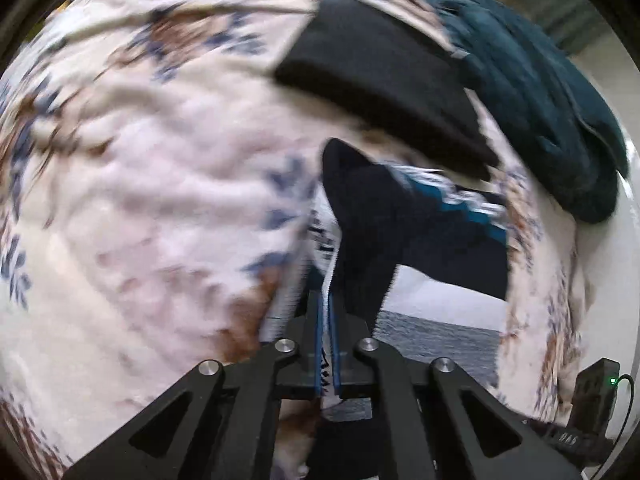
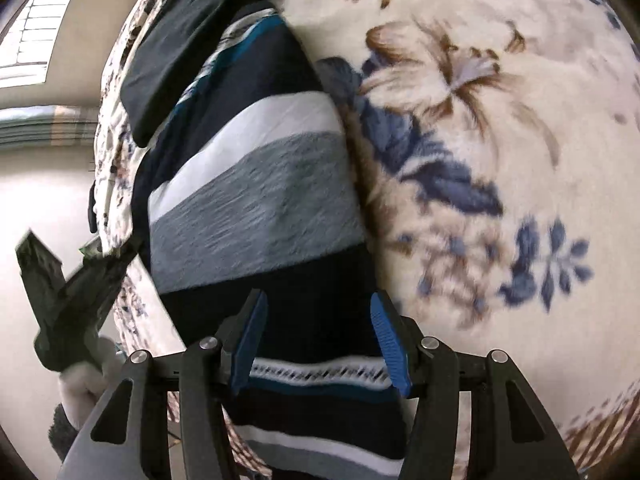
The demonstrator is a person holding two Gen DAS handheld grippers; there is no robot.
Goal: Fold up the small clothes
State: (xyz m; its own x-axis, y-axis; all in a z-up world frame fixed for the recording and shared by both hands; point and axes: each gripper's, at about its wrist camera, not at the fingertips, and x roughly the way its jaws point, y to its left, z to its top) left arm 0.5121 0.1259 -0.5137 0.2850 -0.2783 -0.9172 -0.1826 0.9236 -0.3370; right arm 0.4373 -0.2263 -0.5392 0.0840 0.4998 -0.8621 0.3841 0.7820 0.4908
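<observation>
Left wrist view shows the left gripper [image 1: 328,344] pinching the striped garment [image 1: 400,216] above the floral blanket [image 1: 140,200], right gripper [image 2: 316,344] spread, a black garment [image 2: 184,44] already folded, this fold unfinished.

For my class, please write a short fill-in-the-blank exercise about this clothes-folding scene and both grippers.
1. The left gripper is shut on the ____ garment.
2. The right gripper has its jaws ____.
3. The bed cover has a ____ pattern.
4. The folded black garment lies beside a ____ towel.

Missing words: striped; open; floral; teal
</observation>
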